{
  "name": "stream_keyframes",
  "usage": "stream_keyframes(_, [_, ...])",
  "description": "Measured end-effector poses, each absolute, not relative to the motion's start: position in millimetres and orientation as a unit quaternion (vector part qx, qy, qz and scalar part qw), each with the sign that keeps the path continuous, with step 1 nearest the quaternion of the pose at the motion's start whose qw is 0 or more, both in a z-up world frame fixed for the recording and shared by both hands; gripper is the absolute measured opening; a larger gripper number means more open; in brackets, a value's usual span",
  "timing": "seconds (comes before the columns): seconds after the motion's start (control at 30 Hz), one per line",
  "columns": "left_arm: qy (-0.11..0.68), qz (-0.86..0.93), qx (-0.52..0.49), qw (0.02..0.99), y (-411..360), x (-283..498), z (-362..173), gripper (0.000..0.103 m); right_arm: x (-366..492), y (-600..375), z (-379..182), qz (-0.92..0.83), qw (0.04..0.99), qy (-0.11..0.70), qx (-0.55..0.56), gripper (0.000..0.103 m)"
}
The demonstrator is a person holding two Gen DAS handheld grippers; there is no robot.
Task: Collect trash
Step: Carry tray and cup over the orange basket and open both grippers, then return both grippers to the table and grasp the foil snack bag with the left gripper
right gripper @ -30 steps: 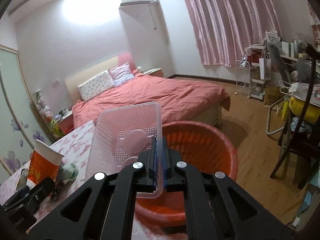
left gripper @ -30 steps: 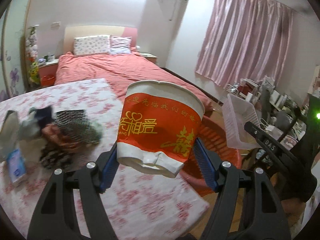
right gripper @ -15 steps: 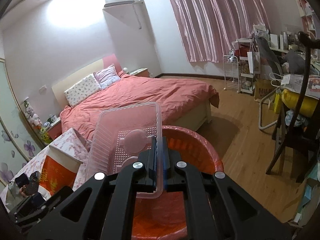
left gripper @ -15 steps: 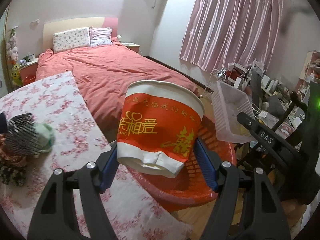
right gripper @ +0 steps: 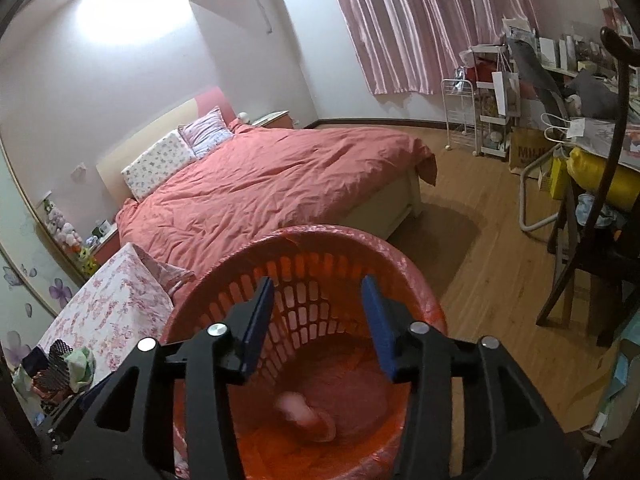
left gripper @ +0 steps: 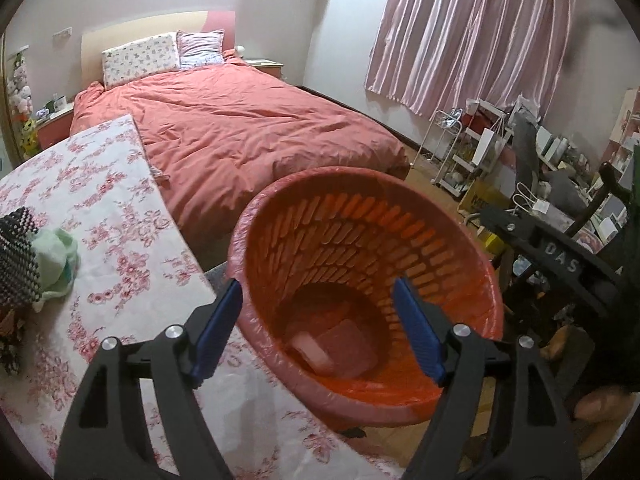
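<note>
Left gripper (left gripper: 316,328), in the left wrist view, is spread wide and holds nothing; its blue pads frame the near rim of the red basket (left gripper: 472,264). The basket, lined with a thin red bag, stands beside the floral table (left gripper: 116,216), at its corner. Two pale items (left gripper: 332,346) lie at the basket's bottom, the cup and tray not clearly told apart. More trash (left gripper: 36,256) sits on the table, well apart from the basket. Risk: the left finger is close to the liner at the rim; a snag there could pull the liner loose or tip the light basket.

Right gripper (right gripper: 318,320), in the right wrist view, is also spread and empty, positioned above the basket (right gripper: 416,284) mouth with both pads inside the rim outline. A blurred pale item (right gripper: 308,410) lies low in the basket. The remaining pile (right gripper: 64,364) lies on the table (right gripper: 108,304), on the far side of the basket from the wooden chair (right gripper: 592,264). Risk: both grippers are crowded over one opening; a careless swing back toward the table could knock them together or strike the basket rim. The loose pile holds soft, mixed pieces, so a shallow pinch may drop some of them beside the basket.
</note>
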State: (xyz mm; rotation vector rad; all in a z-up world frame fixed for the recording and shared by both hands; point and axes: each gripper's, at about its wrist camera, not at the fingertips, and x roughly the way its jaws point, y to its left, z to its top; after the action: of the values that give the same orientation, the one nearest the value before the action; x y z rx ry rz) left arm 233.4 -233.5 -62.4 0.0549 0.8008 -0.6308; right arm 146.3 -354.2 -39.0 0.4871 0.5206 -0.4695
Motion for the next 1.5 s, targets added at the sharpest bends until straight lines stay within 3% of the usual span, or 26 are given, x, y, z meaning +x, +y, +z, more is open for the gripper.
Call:
stream_keyframes(0.4, [0.366, -0.227, 0.028, 0.902, -155.5, 213.7, -42.0, 0.082, 146.5, -316.7, -14.0, -0.213, 0.925, 0.254, 0.184, 0.058])
stream_keyframes(1.17, [0.327, 0.018, -0.062, 0.943, 105.4, 188.4, -13.1, 0.082, 171.5, -166.8, -10.3, -0.043, 0.941, 0.31, 0.129, 0.058])
stream_keyframes(1.5, [0.358, 0.031, -0.039, 0.932, 121.0, 232.5, -31.4, 0.077, 184.3, -131.5, -15.4, -0.03, 0.936, 0.331, 0.113, 0.058])
